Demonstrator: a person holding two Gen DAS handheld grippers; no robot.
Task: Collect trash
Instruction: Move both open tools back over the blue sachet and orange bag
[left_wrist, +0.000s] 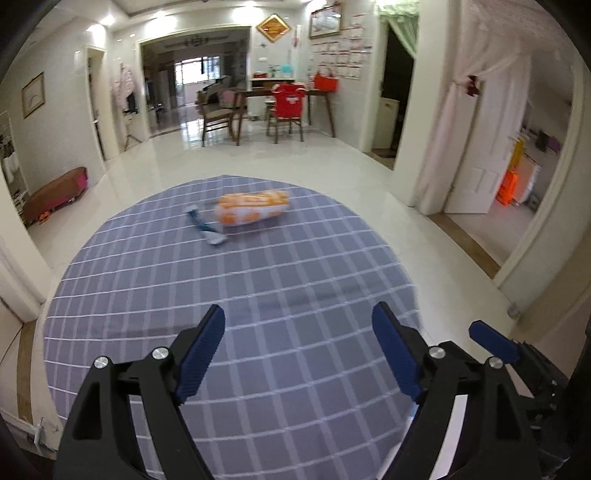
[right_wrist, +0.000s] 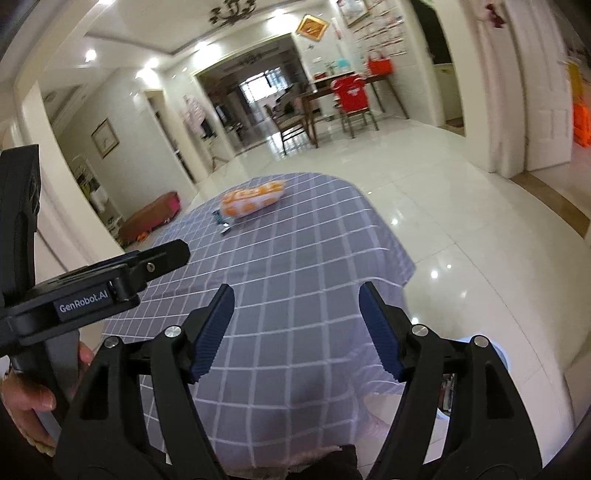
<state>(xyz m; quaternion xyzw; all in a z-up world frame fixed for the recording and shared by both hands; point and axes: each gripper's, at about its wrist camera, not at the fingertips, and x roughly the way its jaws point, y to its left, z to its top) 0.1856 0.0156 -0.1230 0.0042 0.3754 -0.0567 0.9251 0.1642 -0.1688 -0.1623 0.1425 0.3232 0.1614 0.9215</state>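
I count 1 orange packet (left_wrist: 252, 212) and 1 blue wrapper (left_wrist: 207, 227) on the checked tablecloth (left_wrist: 258, 295); my 2 grippers, left gripper (left_wrist: 298, 354) and right gripper (right_wrist: 297, 330), gape empty.

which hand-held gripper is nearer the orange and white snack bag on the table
Left, though only slightly, as far as the views show. The left hand-held gripper faces the orange and white snack bag almost straight ahead across the checked tablecloth. The right hand-held gripper sits further right, with the bag ahead-left.

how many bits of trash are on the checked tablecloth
2: an orange-and-white packet toward the far side of the tablecloth, and a small blue-and-white wrapper just beside it, at its left end.
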